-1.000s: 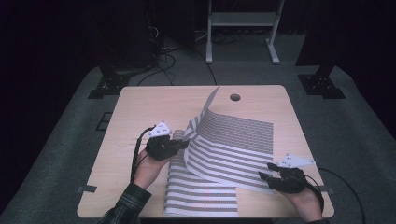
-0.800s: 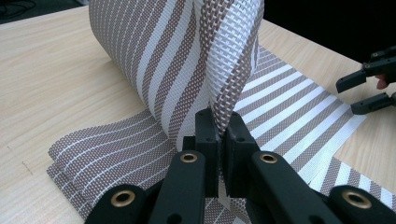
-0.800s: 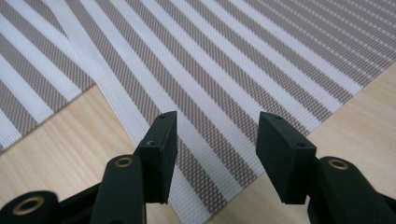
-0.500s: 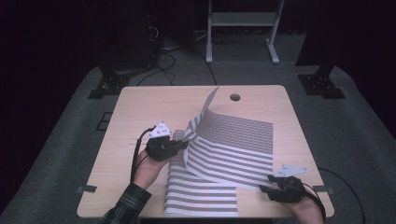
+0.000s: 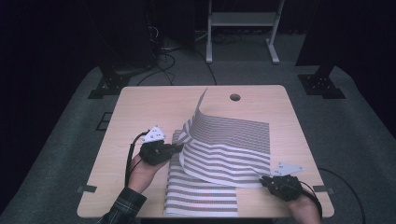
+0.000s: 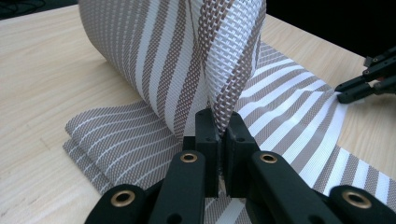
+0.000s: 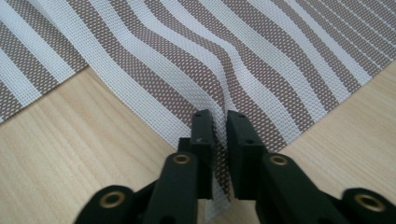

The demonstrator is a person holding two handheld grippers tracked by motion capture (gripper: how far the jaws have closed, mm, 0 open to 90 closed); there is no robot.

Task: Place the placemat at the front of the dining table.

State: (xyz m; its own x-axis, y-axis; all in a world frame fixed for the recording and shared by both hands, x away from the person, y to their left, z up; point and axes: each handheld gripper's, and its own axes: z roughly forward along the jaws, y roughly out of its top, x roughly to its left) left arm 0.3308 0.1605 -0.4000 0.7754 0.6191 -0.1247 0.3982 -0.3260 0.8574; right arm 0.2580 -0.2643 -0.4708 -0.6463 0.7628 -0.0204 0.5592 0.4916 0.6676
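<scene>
A brown-and-white striped woven mat [image 5: 224, 149] lies on the wooden table [image 5: 154, 107], folded over itself with one corner standing up near the middle. My left gripper [image 5: 176, 148] is shut on the mat's left edge; in the left gripper view the mat [image 6: 187, 60] rises in a twisted fold straight out of my left gripper [image 6: 221, 126]. My right gripper [image 5: 264, 179] is shut on the mat's front right corner, close to the table's near edge. In the right gripper view the mat [image 7: 201, 60] puckers into my right gripper [image 7: 219, 122].
A round cable hole [image 5: 235, 97] sits at the table's far edge. A white metal stand [image 5: 240, 21] and dark equipment with cables [image 5: 163, 46] are on the grey floor beyond the table. The other gripper [image 6: 369, 79] is at the right of the left gripper view.
My right gripper has pulled the mat's corner toward the near edge and slightly left, stretching the upper layer. The left gripper has stayed put.
</scene>
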